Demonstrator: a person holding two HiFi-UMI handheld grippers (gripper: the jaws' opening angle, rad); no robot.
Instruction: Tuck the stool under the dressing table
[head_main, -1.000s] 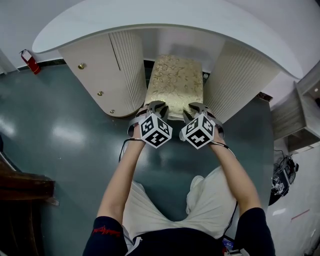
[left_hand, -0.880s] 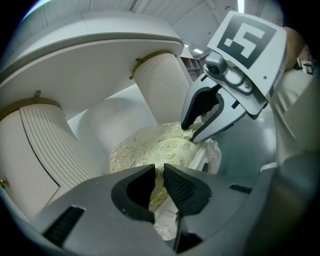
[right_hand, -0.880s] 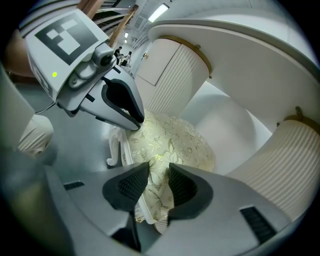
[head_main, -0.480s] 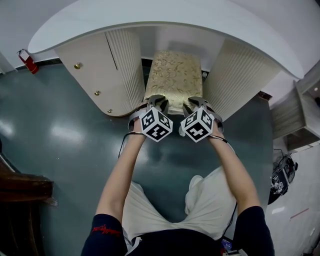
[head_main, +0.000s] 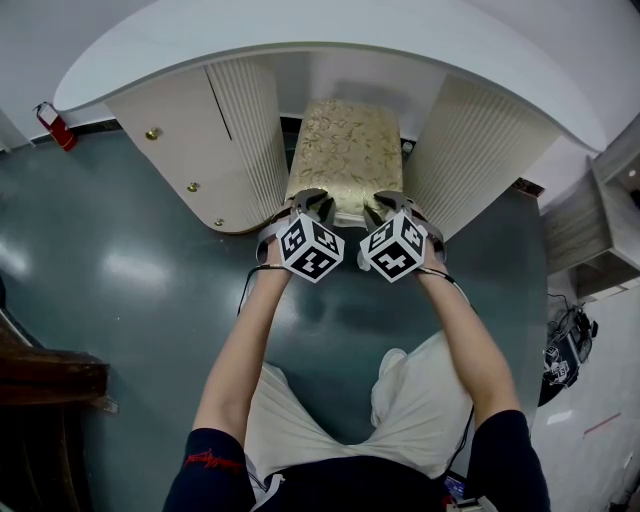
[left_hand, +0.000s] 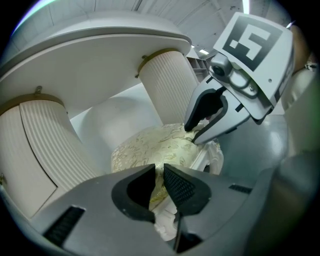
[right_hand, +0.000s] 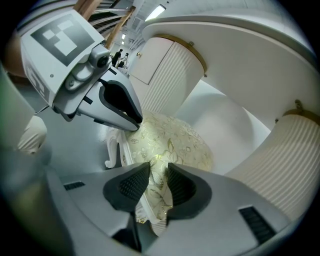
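Note:
The stool (head_main: 347, 155), with a gold patterned cushion and a white carved frame, stands in the recess between the two ribbed pedestals of the white dressing table (head_main: 300, 35). Its far half lies under the curved tabletop. My left gripper (head_main: 312, 206) is shut on the near left edge of the seat, and my right gripper (head_main: 392, 208) on the near right edge. The left gripper (left_hand: 159, 182) has the cushion rim pinched between its pads. The right gripper (right_hand: 159, 186) has cushion fabric and white frame between its pads. Each gripper view shows the other gripper beside the stool (left_hand: 150, 150) (right_hand: 180, 142).
The left pedestal (head_main: 200, 140) with brass knobs and the right pedestal (head_main: 480, 150) flank the stool closely. A red fire extinguisher (head_main: 55, 125) stands at the far left wall. Dark wooden furniture (head_main: 50, 375) is at the left, and a shelf unit (head_main: 610, 220) with cables at the right.
Both grippers and the stool have edged slightly toward the table's recess. The grip on the seat's near edge looks the same.

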